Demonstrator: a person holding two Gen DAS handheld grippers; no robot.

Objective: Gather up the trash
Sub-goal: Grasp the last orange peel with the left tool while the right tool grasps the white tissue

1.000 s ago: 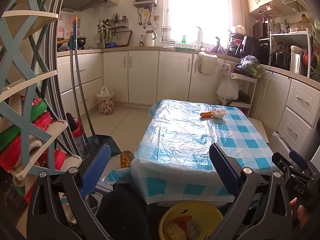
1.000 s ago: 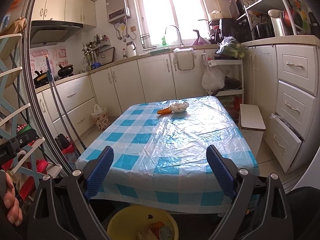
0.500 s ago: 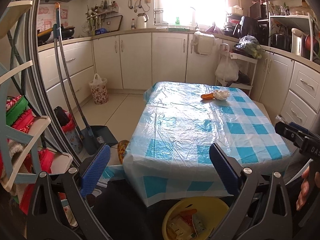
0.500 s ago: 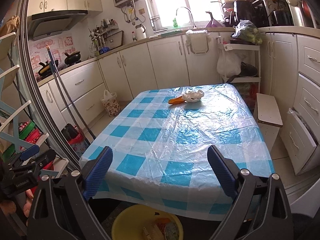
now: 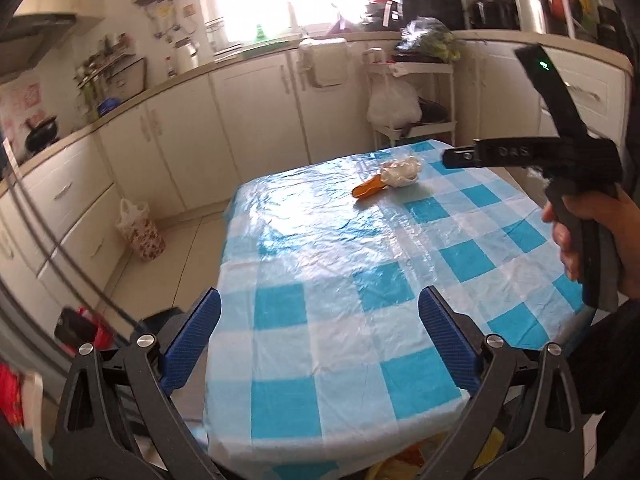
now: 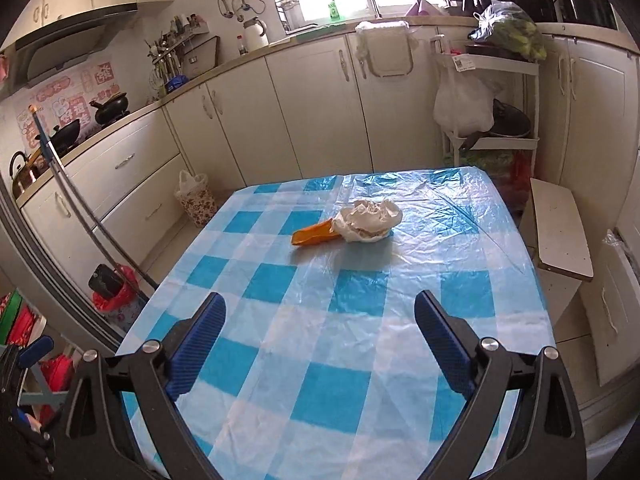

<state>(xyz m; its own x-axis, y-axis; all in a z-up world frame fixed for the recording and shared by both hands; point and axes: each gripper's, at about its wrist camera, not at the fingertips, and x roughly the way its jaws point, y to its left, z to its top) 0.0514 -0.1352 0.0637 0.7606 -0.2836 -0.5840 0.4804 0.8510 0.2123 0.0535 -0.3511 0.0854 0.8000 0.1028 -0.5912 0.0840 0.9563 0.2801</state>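
A crumpled white wrapper (image 6: 370, 220) and an orange scrap (image 6: 312, 236) beside it lie on the far half of the blue-checked table (image 6: 352, 320). The left wrist view has the same white wrapper (image 5: 400, 174) and orange scrap (image 5: 368, 190) far ahead. My left gripper (image 5: 320, 340) is open over the table's near edge, nothing between its fingers. My right gripper (image 6: 320, 336) is open above the near part of the table, well short of the trash. A hand holds the right gripper's handle (image 5: 588, 216) at the right of the left wrist view.
A yellow bin edge (image 5: 404, 464) with trash peeks from under the table's near edge. A flowered bin with a bag (image 6: 196, 200) stands by the cabinets. A white stool (image 6: 560, 232) sits right of the table. A rack and a broom handle (image 6: 80, 208) stand left.
Both grippers have risen and moved forward over the table's near edge. The trash looks closer. The yellow bin has slid almost out of view below. The right gripper's handle now shows large in the left view.
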